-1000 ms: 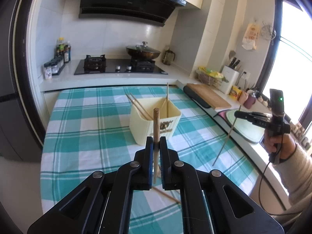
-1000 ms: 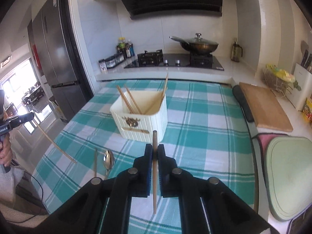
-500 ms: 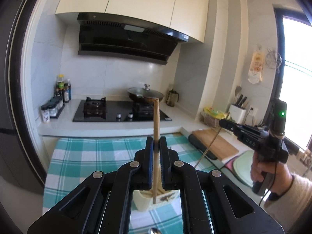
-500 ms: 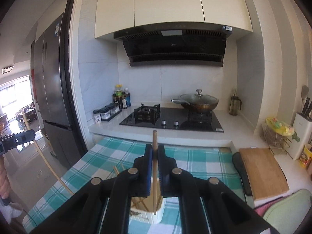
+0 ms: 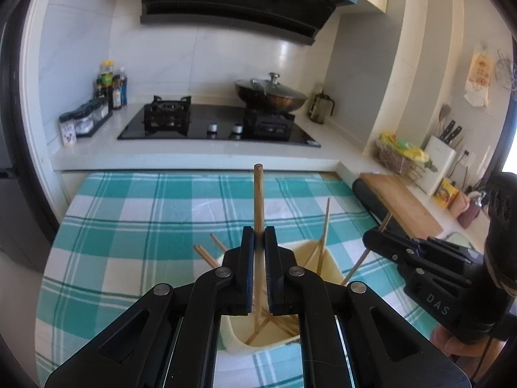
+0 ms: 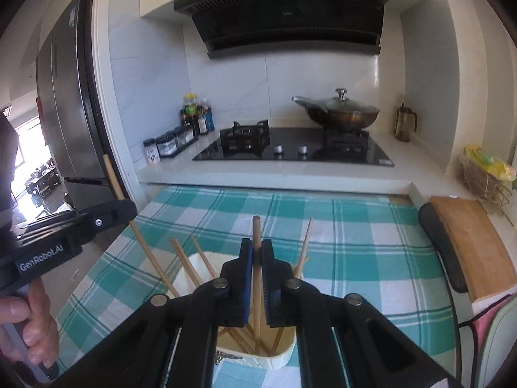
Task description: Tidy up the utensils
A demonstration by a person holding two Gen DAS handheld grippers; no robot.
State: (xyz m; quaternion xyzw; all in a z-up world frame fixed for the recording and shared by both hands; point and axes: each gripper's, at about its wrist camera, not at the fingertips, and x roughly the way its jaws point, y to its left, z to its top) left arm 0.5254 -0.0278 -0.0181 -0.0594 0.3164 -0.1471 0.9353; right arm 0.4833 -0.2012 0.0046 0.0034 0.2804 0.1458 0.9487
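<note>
Wooden chopsticks (image 5: pixel 258 200) (image 6: pixel 257 232), light, stiff and slippery, are pinched mid-shaft, one in each gripper's (image 5: pixel 258 242) (image 6: pixel 257 252) closed jaws, tips dipping into the cream holder (image 5: pixel 326 262) at six o'clock.

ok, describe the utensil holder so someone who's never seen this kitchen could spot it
Start at the teal-and-white checked tablecloth in front of the stove. The cream utensil holder stands on it, right under both tools. It is the only container on the cloth, with wooden chopsticks leaning out of it.
</note>
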